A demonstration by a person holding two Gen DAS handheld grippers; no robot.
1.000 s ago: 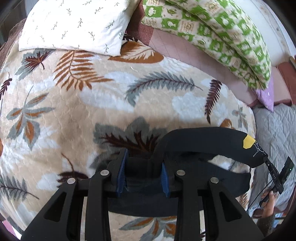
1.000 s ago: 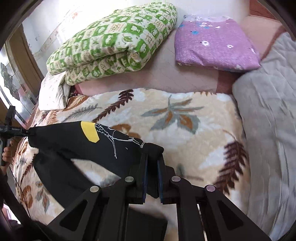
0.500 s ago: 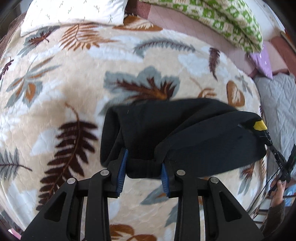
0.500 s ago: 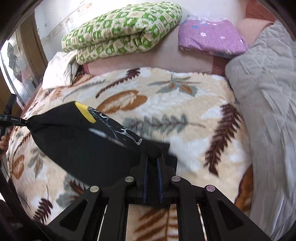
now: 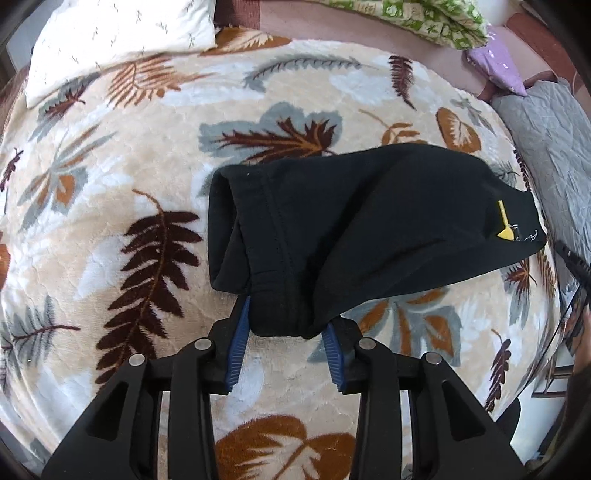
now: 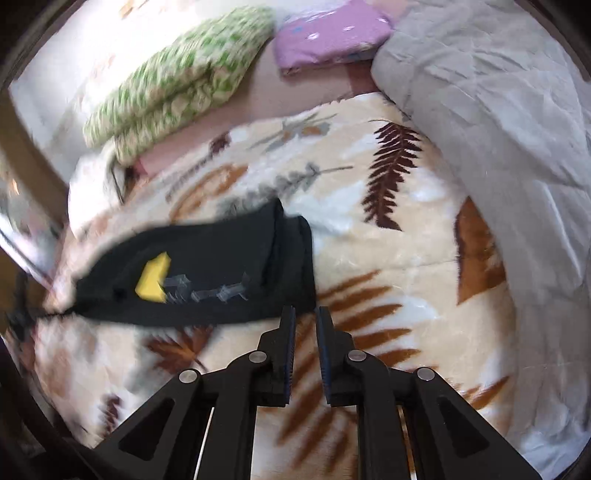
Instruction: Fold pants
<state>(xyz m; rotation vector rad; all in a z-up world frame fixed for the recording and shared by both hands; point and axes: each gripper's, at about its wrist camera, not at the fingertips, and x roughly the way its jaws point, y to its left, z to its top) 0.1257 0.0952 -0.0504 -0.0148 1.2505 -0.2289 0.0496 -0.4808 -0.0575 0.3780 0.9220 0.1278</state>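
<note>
Currently the black pants (image 5: 362, 221) lie folded on the leaf-print blanket (image 5: 122, 192), approx. at its centre. Folded edge w/ waistband seams faces the left gripper (image 5: 284, 332); the yellow logo patch (image 5: 505, 233) sits at the far right end of the bundle.

Left gripper: blue pads (image 5: 238, 332) spread apart, w/ the near corner of the pants between them. Cloth fills the gap, but whether the pads actually press it cannot be told.

Right gripper (image 6: 304, 332): fingers nearly together, narrow gap between pads, nothing in it. Tips sit just beside the lower right corner of the pants, on the blanket side; contact w/ cloth not clear. Right wrist view is motion-blurred, esp. on the left half.

Surroundings:
- white pillow (image 5: 122, 33), top left of blanket.
- green-patterned quilt (image 6: 177, 88), folded, at the far edge.
- purple folded cloth (image 6: 332, 33), beside the quilt.
- grey quilted cover (image 6: 509, 122), along the blanket's right side.
</note>
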